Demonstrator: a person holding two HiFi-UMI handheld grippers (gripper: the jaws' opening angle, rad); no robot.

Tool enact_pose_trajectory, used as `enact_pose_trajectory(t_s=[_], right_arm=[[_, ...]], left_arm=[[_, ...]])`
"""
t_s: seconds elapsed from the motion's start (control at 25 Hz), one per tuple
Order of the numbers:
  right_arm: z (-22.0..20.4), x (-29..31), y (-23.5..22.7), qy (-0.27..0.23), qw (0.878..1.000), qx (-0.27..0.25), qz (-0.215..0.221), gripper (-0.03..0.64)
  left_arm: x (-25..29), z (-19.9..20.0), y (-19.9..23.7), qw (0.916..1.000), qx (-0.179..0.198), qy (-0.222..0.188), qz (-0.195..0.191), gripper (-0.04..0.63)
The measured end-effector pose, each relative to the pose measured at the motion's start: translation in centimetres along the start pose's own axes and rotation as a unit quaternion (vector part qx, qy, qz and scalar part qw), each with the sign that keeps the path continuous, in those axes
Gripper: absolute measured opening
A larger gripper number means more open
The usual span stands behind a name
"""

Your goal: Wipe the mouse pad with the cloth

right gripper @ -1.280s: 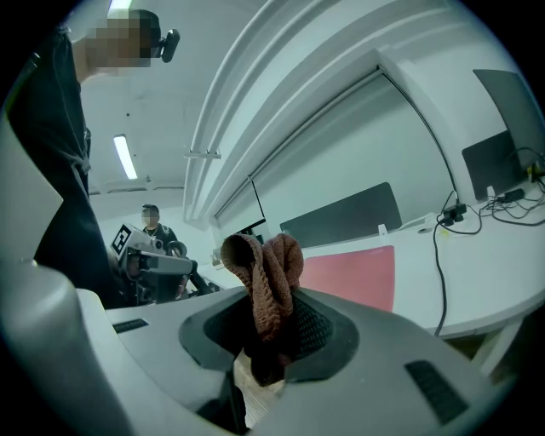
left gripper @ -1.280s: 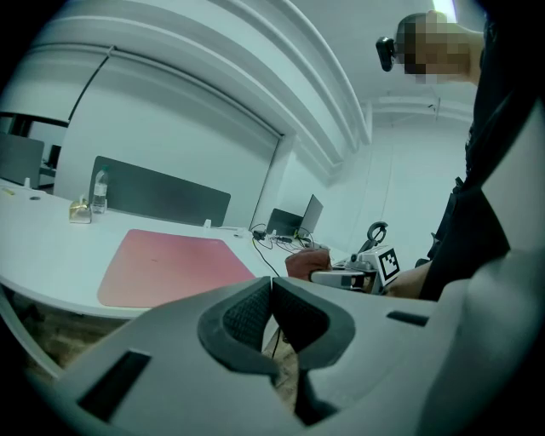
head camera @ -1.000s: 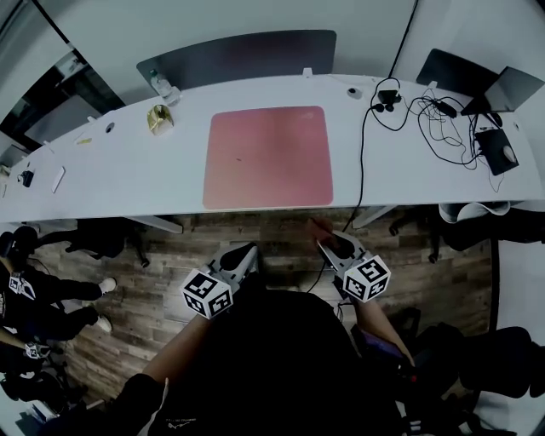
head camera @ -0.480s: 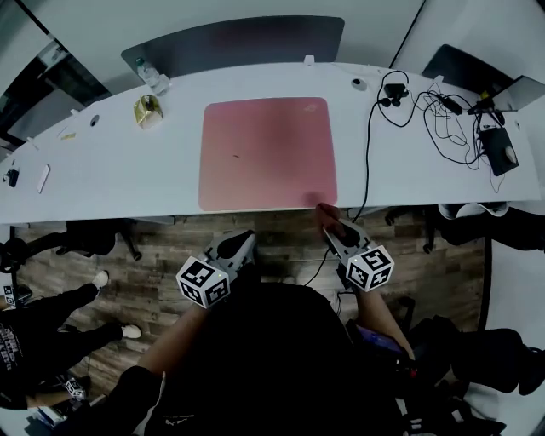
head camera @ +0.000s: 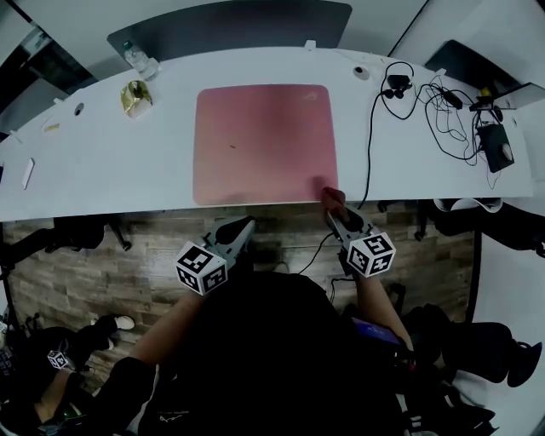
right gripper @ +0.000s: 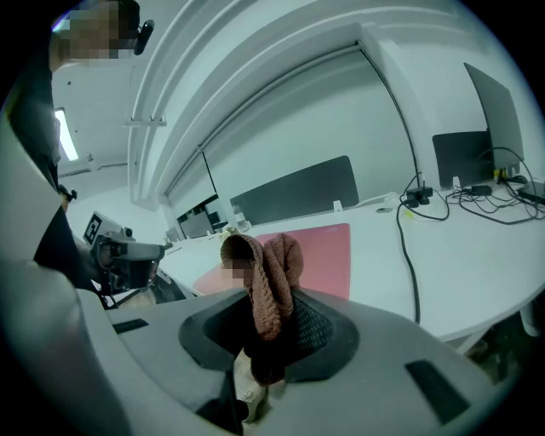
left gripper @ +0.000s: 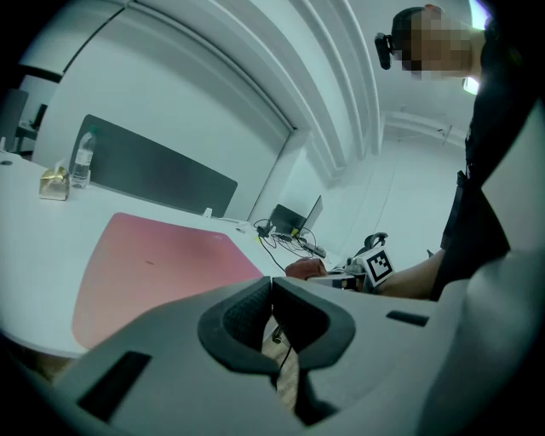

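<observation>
A large pink mouse pad [head camera: 264, 142] lies flat in the middle of the white desk [head camera: 111, 170]; it also shows in the left gripper view as the pad [left gripper: 153, 264] and in the right gripper view as the pad [right gripper: 328, 255]. My right gripper [head camera: 334, 207] is shut on a reddish-brown knitted cloth [right gripper: 268, 272], which sticks up from the jaws just off the pad's near right corner, cloth [head camera: 331, 197]. My left gripper [head camera: 241, 228] hangs below the desk's front edge, jaws shut and holding nothing [left gripper: 271, 319].
A black cable [head camera: 368, 145] runs down the desk right of the pad, with more cables and devices [head camera: 443, 106] at the far right. A gold object [head camera: 134, 97] and a bottle [head camera: 134, 56] stand at the back left. A dark divider panel [head camera: 230, 25] lines the far edge.
My right gripper has carried the cloth forward from over the floor up to the desk edge by the pad's near right corner. The left gripper has barely shifted.
</observation>
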State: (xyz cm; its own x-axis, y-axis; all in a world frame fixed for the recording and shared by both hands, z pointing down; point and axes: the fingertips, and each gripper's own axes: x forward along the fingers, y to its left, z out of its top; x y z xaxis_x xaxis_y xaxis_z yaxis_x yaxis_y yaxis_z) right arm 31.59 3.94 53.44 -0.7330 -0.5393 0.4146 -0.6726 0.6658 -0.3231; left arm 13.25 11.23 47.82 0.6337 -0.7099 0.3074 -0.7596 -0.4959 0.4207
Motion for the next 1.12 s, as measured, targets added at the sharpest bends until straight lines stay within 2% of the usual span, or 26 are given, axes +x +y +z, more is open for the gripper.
enact_pose_trajectory(t_s=[0.24,0.44,0.64,0.92,1.12], right_arm=[[-0.5,0.8,-3.0,0.048,0.997,-0.023,-0.060,0.114],[-1.2,1.8,-6.8,0.103,0.984,-0.044,-0.135,0.114],[-1.7,3.2,-9.3,0.147,0.972,-0.052,-0.179,0.114],[-3.1,5.2,-8.5,0.207,0.955,-0.066,-0.201,0.114],[-3.1,7.1,-5.7,0.216,0.959,-0.065,-0.169,0.114]], left_arm=[[0.1,-0.5,0.9,0.9998,-0.015,0.009,-0.002,0.009],[-0.4,-0.4,1.8,0.9997,-0.022,0.010,-0.001,0.009],[-1.6,-0.1,3.2,0.9997,-0.024,0.007,0.007,0.009],[-3.9,0.3,5.6,0.9991,-0.035,-0.001,0.024,0.009],[-5.0,1.0,7.7,0.9989,-0.036,-0.006,0.030,0.009]])
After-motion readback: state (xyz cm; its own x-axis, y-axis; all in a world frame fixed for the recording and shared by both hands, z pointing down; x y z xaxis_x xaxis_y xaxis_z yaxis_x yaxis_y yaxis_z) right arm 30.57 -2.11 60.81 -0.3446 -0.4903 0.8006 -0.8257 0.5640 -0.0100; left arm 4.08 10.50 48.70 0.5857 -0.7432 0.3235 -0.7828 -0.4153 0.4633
